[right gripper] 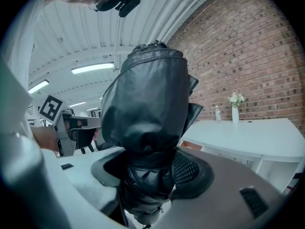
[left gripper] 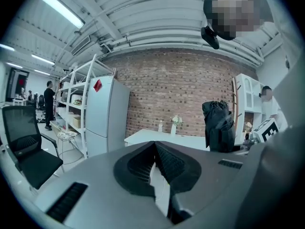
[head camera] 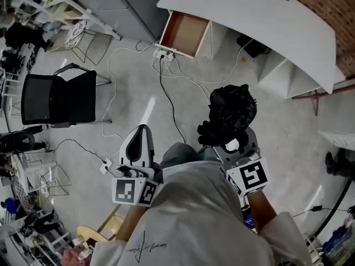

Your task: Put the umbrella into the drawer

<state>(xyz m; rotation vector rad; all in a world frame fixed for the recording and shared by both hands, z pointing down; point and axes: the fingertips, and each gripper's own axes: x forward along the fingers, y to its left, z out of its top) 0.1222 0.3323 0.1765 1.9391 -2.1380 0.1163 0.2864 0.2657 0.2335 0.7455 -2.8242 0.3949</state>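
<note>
The right tool (head camera: 237, 147) is clamped on the folded black umbrella (head camera: 230, 112), well apart from the open drawer (head camera: 186, 33) under the desk (head camera: 266, 21). The left tool (head camera: 140, 137) is closed and empty. The bulky, slick fabric could slip or snag the drawer's rim.

The grey floor (head camera: 138, 87) spreads ahead of both grippers. Cables (head camera: 161, 79) trail over it from in front of the left gripper (head camera: 142, 131) to a power strip (head camera: 165, 53) at the foot of the desk, a white plug block (head camera: 106, 165) lies just left of that gripper, and a black chair (head camera: 58, 100) stands farther left. Well ahead of the right gripper (head camera: 233, 143) stands the white desk (head camera: 249, 21), its drawer (head camera: 186, 33) pulled open at the end nearer the left gripper. On its top, seen in the right gripper view, stand a vase of flowers (right gripper: 235, 109) and a bottle (right gripper: 218, 113).
</note>
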